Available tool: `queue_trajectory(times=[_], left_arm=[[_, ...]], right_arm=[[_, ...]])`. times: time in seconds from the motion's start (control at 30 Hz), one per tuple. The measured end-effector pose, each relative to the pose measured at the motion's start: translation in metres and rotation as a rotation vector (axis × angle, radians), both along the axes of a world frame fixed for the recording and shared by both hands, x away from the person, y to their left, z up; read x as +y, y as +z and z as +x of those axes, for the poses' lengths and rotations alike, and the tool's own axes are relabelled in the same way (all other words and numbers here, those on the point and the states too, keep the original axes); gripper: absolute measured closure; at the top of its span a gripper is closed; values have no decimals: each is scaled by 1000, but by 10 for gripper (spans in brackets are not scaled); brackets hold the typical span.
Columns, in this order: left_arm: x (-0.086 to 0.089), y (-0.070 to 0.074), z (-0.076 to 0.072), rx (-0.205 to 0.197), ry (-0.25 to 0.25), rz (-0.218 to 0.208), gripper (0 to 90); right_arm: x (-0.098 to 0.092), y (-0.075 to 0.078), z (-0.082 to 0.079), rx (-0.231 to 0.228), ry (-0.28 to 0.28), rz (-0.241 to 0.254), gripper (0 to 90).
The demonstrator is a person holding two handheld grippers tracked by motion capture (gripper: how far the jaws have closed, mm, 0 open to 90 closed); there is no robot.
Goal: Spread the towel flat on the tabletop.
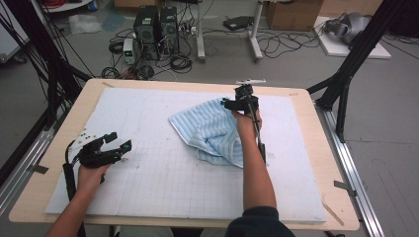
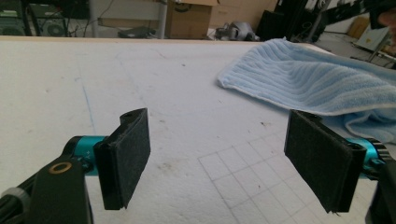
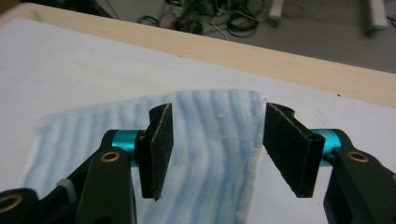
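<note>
Blue towel (image 1: 212,131) is lying rumpled on the white mat (image 1: 163,182) on the worktop. Right hand-held gripper (image 3: 217,149) hovers over its far corner, jaws apart, gripping nothing. Left hand-held gripper (image 2: 217,161) sits wide open well off to the side.

High view overhead facing forward, gripper views low and close, all sharing towel (image 1: 210,131)

Towel (image 1: 210,129) near edge hidden under right forearm (image 1: 254,170).
</note>
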State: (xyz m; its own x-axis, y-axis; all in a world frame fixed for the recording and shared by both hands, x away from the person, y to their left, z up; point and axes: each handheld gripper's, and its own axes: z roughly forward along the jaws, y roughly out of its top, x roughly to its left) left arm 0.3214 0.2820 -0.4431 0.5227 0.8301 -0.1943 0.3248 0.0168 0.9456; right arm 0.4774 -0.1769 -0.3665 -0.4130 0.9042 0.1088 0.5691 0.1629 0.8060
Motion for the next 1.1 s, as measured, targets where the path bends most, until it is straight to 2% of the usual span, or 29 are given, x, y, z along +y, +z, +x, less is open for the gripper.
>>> queue_trajectory(times=[0.07,0.2,0.27,0.3,0.33,0.37,0.47,0.5,0.53,0.67,0.8,0.83,0.87,0.93,1.1], left_arm=[[-3,0,-1,1,-10,5,229],[-7,1,-2,-3,-26,-3,236],[-10,1,-2,-4,-37,-1,240],[-11,2,-2,-3,-45,2,248],[-13,1,-2,-4,-54,4,248],[-16,1,-2,-1,-67,5,253],[-24,0,-1,4,-105,10,274],[-28,0,-1,7,-122,11,296],[-32,0,-1,9,-137,17,296],[-53,1,1,15,-194,37,300],[-79,2,5,12,-228,33,271],[-89,2,9,22,-234,52,247],[-97,2,12,36,-235,55,233],[-114,2,17,50,-268,63,235],[-150,5,29,64,-339,84,295]], right_arm=[[-4,4,-15,-38,29,-3,409],[-17,6,-45,-57,91,24,380],[-26,5,-64,-72,127,44,377],[-32,2,-80,-79,143,25,377],[-32,2,-80,-79,143,25,377],[-36,-1,-89,-84,151,12,377],[-50,-13,-113,-96,160,34,374],[-57,-21,-125,-92,158,39,368],[-57,-21,-125,-92,158,39,368],[-68,-36,-144,-87,158,35,368],[-73,-42,-154,-86,164,20,368],[-74,-42,-155,-89,167,23,368],[-75,-41,-156,-96,167,31,368],[-78,-40,-158,-108,161,38,368],[-82,-43,-159,-97,155,44,366]])
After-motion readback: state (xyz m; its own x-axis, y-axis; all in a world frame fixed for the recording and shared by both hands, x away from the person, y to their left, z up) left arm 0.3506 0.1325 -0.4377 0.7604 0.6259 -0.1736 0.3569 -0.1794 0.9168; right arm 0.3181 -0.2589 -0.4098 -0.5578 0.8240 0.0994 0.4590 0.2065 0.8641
